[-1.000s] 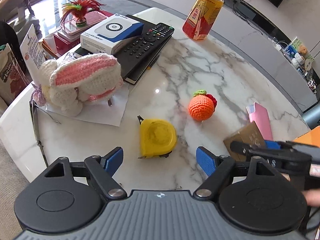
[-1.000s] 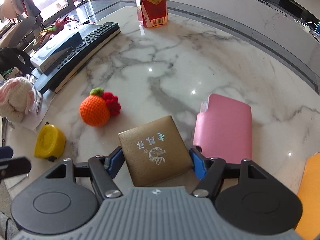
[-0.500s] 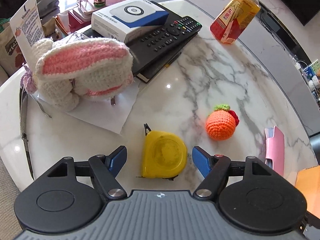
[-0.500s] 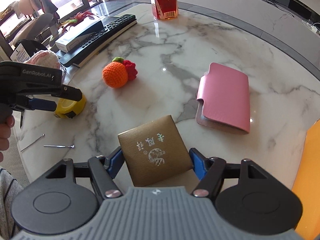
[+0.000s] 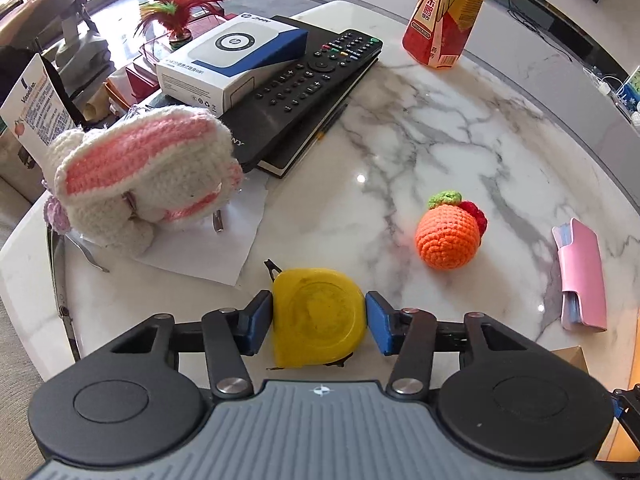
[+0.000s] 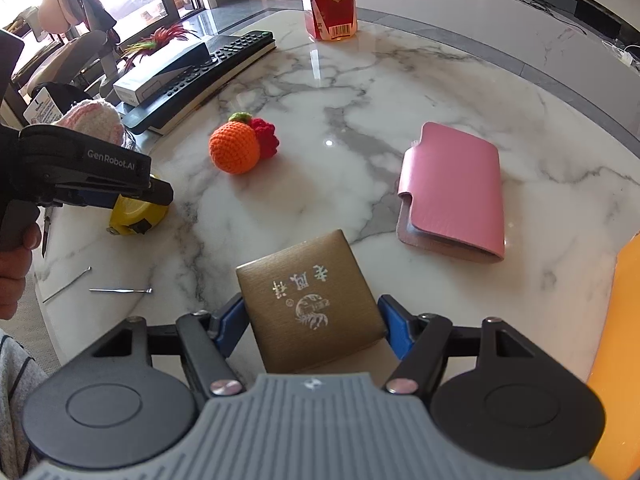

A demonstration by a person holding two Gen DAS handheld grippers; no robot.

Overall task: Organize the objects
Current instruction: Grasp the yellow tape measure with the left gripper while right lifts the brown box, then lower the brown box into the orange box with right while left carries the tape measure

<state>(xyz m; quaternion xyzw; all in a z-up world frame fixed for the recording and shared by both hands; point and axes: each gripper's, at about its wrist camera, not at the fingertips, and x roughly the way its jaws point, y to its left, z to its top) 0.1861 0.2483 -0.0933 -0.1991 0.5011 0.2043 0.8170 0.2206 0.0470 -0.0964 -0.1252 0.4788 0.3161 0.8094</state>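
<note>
My left gripper (image 5: pixel 319 322) is shut on the yellow tape measure (image 5: pixel 318 316), its blue pads touching both sides. The tape measure also shows in the right wrist view (image 6: pixel 138 214) under the left gripper (image 6: pixel 132 192). My right gripper (image 6: pixel 310 326) is shut on a brown square box (image 6: pixel 308 304) with silver lettering, held just above the marble table (image 6: pixel 380 92). A crocheted orange (image 5: pixel 448 236) (image 6: pixel 236 148) lies mid-table. A pink wallet (image 6: pixel 454 190) (image 5: pixel 582 276) lies to the right.
A crocheted rabbit (image 5: pixel 144 176) sits on white paper at the left. A white box (image 5: pixel 232 60) and a remote (image 5: pixel 316 76) lie on a black notebook behind it. A drink bottle (image 5: pixel 448 12) stands at the back. Thin metal tools (image 6: pixel 120 290) lie near the front left edge.
My left gripper moved forward over the tape measure and closed on it. My right gripper drew back from the table's middle with the brown box still in it.
</note>
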